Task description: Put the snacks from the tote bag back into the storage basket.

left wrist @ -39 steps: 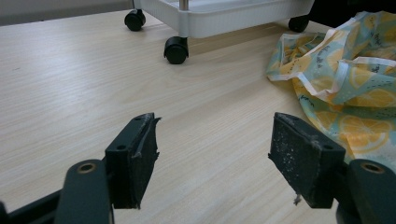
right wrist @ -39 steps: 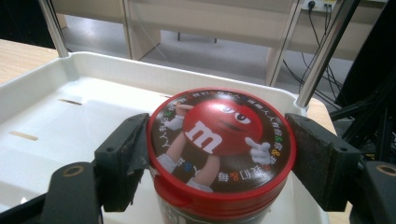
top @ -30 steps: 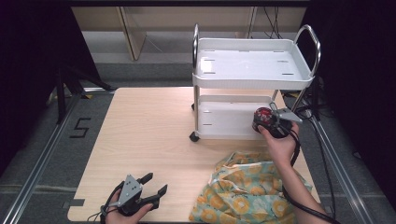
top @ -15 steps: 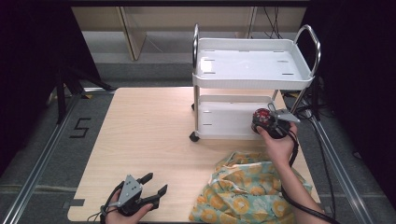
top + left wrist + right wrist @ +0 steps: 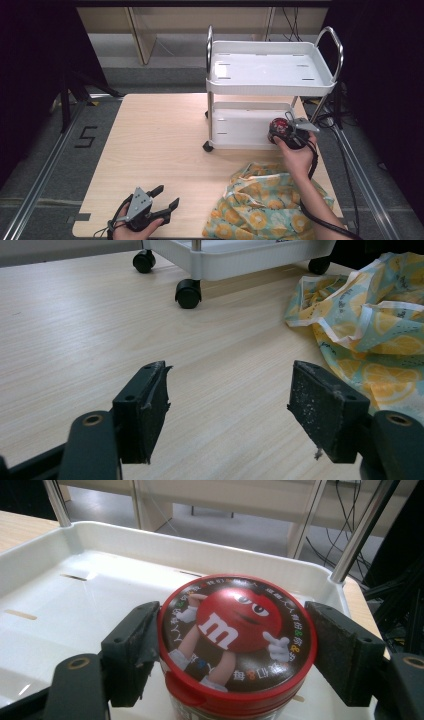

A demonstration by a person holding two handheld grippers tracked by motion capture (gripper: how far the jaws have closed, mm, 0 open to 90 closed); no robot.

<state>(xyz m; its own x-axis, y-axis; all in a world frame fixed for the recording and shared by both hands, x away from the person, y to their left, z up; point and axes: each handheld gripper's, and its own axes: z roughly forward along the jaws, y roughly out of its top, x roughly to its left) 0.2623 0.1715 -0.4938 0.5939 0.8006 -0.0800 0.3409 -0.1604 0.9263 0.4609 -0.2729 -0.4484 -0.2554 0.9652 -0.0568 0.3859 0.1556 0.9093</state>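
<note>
A round can with a red cartoon lid (image 5: pixel 237 640) sits between the jaws of my right gripper (image 5: pixel 287 130), which is shut on it. The can (image 5: pixel 277 129) hangs at the right front edge of the lower shelf (image 5: pixel 240 125) of a white two-tier cart (image 5: pixel 270 89). In the right gripper view the white shelf (image 5: pixel 75 595) lies just beneath and behind the can. My left gripper (image 5: pixel 167 196) rests low at the table's near left edge. Its jaws are open with nothing between them (image 5: pixel 230 405).
A yellow and teal patterned cloth (image 5: pixel 260 205) lies crumpled on the table's near right, also in the left gripper view (image 5: pixel 370 315). The cart's black castors (image 5: pixel 188 292) stand on the wooden table (image 5: pixel 160 135). Chrome cart handles (image 5: pixel 334 37) rise at both ends.
My right gripper has carried the can a little to the left, closer over the cart's lower shelf. The left gripper has stayed still.
</note>
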